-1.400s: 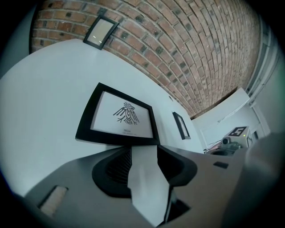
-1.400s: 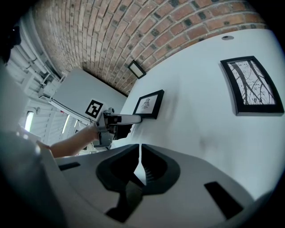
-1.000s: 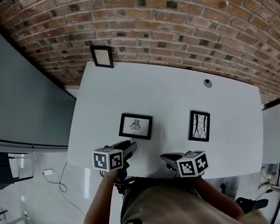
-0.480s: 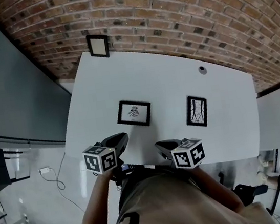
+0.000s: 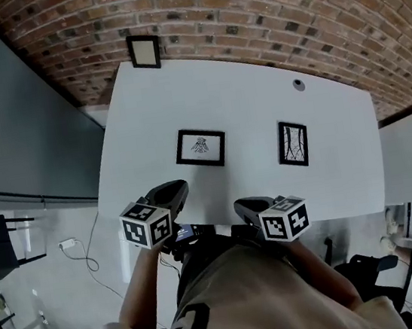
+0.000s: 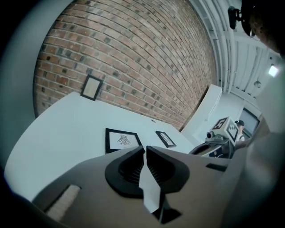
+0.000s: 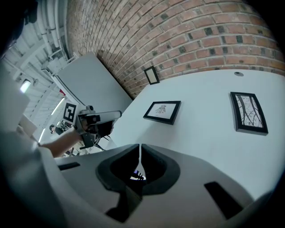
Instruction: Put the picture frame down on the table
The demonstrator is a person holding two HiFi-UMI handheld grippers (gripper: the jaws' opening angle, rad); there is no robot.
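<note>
On the table: the left picture frame (image 5: 201,148) lies flat on the white table (image 5: 245,116). It sits in the table's left half, about midway between the far and near edges, long side across. A small dark drawing shows on its white sheet.
Same frame, gripper views: it is seen lying flat ahead of both grippers (image 6: 121,139) (image 7: 162,111), touched by nothing.
Left gripper: the left gripper (image 5: 173,192) hangs over the table's near edge, well apart from the frame. Its jaws (image 6: 145,149) are pressed together with nothing between them.
Change, left gripper: a second ago its tip reached in over the table, just short of the frame's near left corner. It has since drawn back to the near edge.
Right gripper: the right gripper (image 5: 247,207) hangs at the near edge, right of the left one. Its jaws (image 7: 139,149) are closed and empty.
Change, right gripper: it sits a little closer to the person than before.
Right picture frame: the right picture frame (image 5: 293,143) lies flat in the right half, long side running far to near, well apart from the left one.
Change, frames: both lie where they lay a second ago.
Far left corner: a small frame (image 5: 144,51) stands upright against the brick wall (image 5: 260,8).
Far edge, right: a round hole (image 5: 299,84) marks the tabletop.
</note>
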